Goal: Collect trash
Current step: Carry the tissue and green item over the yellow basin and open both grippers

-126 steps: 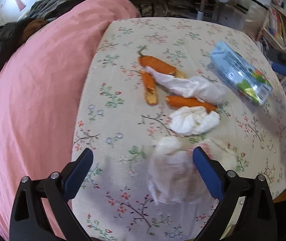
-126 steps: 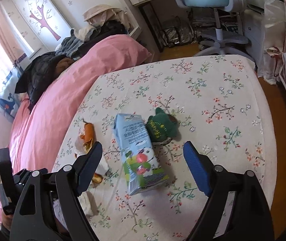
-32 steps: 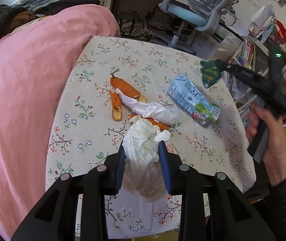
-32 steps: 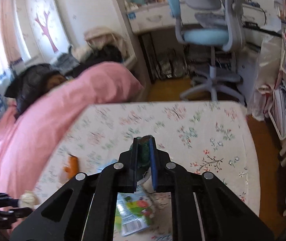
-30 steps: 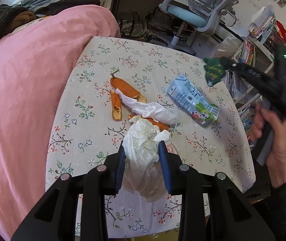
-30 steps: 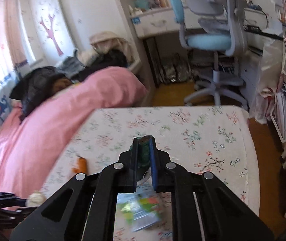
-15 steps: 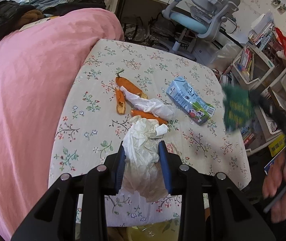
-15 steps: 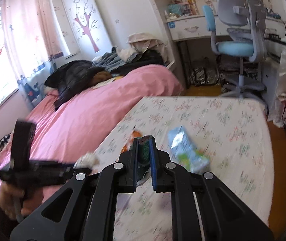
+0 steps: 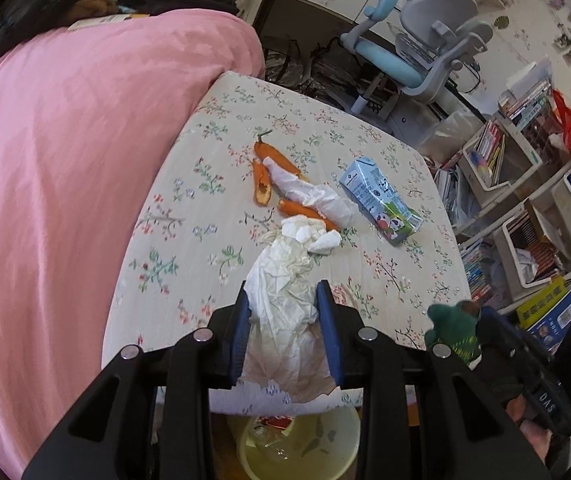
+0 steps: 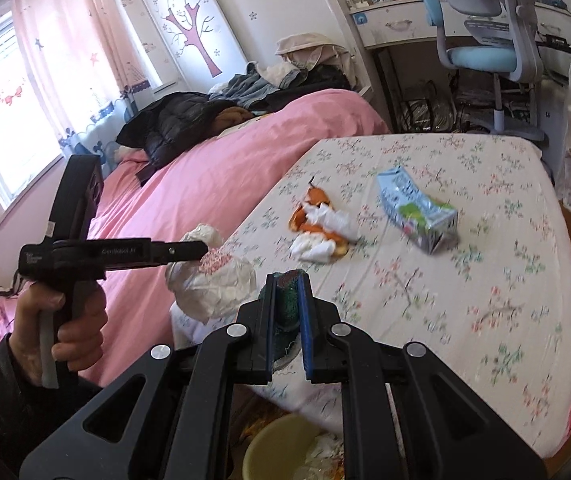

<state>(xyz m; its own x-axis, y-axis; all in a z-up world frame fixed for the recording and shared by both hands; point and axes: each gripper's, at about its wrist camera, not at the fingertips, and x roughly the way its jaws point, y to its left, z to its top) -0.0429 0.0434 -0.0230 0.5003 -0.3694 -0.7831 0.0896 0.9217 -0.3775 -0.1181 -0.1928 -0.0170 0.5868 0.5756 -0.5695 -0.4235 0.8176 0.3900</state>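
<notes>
Left wrist view shows the job part done: the left gripper is clenched on a crumpled white paper wad, lifted at the near edge of the table, and the right gripper is clamped on a small dark green wrapper. Both loads sit above or near a pale yellow bin on the floor below the table edge, and the bin appears to hold some scraps already, though what they are is hard to tell. My reading is that neither piece has been dropped yet, so two releases over the bin come next

The paper wad looks thin, creased and cream-white, hanging loose below the blue pads, so it should fall freely once let go. The green wrapper is a small, rumpled scrap with yellow print, pinched flat between the pads

Left on the table are orange peels, a twisted white tissue lying across them, a smaller white tissue ball just beside them, and a blue drink carton on its side, apart from the peel heap. By my count that is at least three or four more pickups

Around it, a pink bedspread lies beside the flowered table, with a blue desk chair beyond and shelves of books to the right
</notes>
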